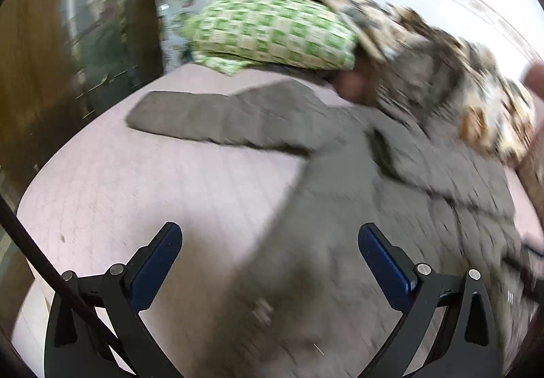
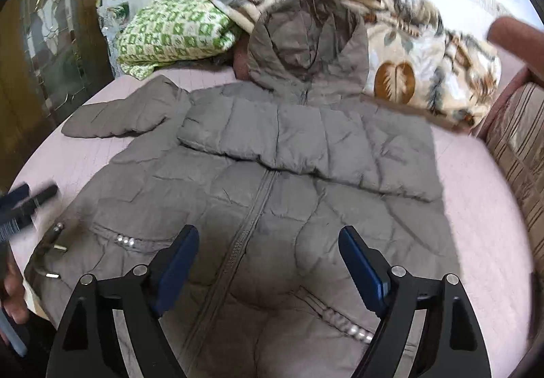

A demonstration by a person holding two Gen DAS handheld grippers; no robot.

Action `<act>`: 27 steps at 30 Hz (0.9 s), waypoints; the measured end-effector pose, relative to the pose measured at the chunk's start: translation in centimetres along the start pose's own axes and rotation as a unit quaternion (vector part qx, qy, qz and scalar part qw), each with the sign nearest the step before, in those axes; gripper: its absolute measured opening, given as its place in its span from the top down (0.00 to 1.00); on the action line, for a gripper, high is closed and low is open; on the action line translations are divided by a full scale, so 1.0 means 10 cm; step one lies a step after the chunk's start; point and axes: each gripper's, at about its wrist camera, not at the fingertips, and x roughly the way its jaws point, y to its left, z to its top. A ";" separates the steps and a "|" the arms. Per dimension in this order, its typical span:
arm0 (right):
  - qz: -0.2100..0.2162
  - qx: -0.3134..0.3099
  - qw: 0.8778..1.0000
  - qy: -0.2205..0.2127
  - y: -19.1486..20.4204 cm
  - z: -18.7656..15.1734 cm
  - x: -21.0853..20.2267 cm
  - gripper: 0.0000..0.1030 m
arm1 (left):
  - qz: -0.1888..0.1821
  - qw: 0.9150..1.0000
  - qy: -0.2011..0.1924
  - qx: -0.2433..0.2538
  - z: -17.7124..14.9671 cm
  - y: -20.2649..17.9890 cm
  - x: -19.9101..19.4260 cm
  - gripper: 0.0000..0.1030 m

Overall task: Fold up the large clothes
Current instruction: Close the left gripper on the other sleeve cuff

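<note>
A grey puffer jacket [image 2: 272, 194] lies front up on a pink bed sheet [image 2: 482, 215], zipper down its middle and hood [image 2: 306, 48] at the far end. One sleeve [image 2: 306, 140] is folded across the chest. The other sleeve [image 2: 119, 116] stretches out to the left. My right gripper [image 2: 268, 235] hovers open over the jacket's lower front with nothing between its fingers. The left wrist view is blurred: my left gripper [image 1: 271, 232] stands open over the jacket [image 1: 357, 201] near its left edge, the outstretched sleeve [image 1: 210, 119] ahead. The left gripper [image 2: 30, 204] also shows at the right wrist view's left edge.
A green checked pillow [image 2: 170, 34] and a leaf-patterned blanket [image 2: 425, 55] are piled at the head of the bed behind the hood. A wooden cabinet with glass doors [image 2: 51, 38] stands at the left. A striped cushion [image 2: 516, 147] borders the bed on the right.
</note>
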 end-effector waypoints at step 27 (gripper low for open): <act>0.047 0.019 0.997 0.061 0.06 -0.08 0.63 0.15 | -0.072 0.921 -0.018 -0.383 1.16 2.70 2.37 0.41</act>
